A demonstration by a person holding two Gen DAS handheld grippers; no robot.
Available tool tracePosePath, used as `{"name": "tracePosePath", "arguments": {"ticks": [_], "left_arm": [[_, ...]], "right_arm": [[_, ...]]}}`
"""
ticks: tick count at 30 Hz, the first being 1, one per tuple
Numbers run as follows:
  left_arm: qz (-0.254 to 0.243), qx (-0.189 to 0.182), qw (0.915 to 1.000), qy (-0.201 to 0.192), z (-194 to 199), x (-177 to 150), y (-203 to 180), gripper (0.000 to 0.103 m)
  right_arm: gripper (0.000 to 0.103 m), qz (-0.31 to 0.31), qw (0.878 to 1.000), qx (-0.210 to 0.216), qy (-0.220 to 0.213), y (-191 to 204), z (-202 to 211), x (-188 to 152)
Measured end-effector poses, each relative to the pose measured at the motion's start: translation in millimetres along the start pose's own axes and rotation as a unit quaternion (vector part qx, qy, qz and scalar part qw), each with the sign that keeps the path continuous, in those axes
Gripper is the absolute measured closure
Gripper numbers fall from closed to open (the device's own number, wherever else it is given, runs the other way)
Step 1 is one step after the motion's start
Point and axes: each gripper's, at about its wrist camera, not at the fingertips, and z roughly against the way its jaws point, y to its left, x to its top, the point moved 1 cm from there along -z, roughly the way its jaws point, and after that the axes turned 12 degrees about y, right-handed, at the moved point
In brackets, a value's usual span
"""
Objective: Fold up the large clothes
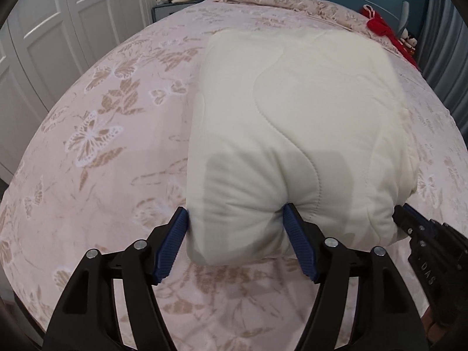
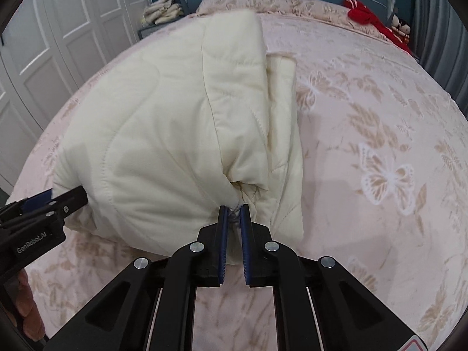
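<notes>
In the left wrist view, the cream quilted garment (image 1: 292, 122) lies folded into a thick bundle on the pink floral bedspread (image 1: 96, 134), in the middle of the bed. The left gripper (image 1: 237, 222) stands wide, and its two blue pads (image 1: 298, 234) press into the near edge of the bundle from both sides, so a fat roll of padding bulges between them. This hold looks risky to me: the padding is thick and springy, the pads bite only on the rounded edge, and the roll can squeeze out if the hand pulls fast. At the right edge of this view the right gripper (image 1: 405, 219) meets the near right corner of the garment.

In the right wrist view, the right gripper (image 2: 234, 209) is nearly closed, and it pinches only a small gathered tip of fabric at the corner of the garment (image 2: 163, 117). Such a thin pinch can slip, or it can carry only the top layer, and then the layers under it stay behind and the fold opens. On the right side of the bundle a lower layer (image 2: 282, 93) already sticks out from under the upper one, so any uneven pull by the two hands can shift it more and make the fold crooked. The left gripper (image 2: 70, 196) shows at the left edge, against the bundle's side; from here I cannot tell how wide it is. The soft bedspread (image 2: 380, 117) can also wrinkle and drag along if the bundle slides over it.
</notes>
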Motion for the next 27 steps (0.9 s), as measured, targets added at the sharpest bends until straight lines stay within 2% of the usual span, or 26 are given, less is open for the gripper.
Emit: {"name": "tracePosePath", "arguments": {"ticks": [14, 20, 24, 27], "left_arm": [[0.011, 0.007, 0.9999, 0.004, -17.7, 3.3, -7.8, 0.026], [0.011, 0.011, 0.9999, 0.003, -23.3, 5.9, -10.3, 0.026], [0.016, 0.018, 0.9997, 0.003, -27.4, 8.9, -9.1, 0.02], [0.02, 0.008, 0.9998, -0.002, -19.4, 9.1, -4.3, 0.018]], "right_arm": [[0.095, -0.002, 1.0, -0.01, 0.001, 8.0, -25.3, 3.2], [0.095, -0.007, 1.0, -0.002, -0.001, 7.3, -29.7, 5.2], [0.095, -0.008, 1.0, 0.004, 0.003, 3.9, -32.6, 8.7], [0.094, -0.012, 1.0, 0.017, 0.002, -1.2, -23.1, 11.3]]}}
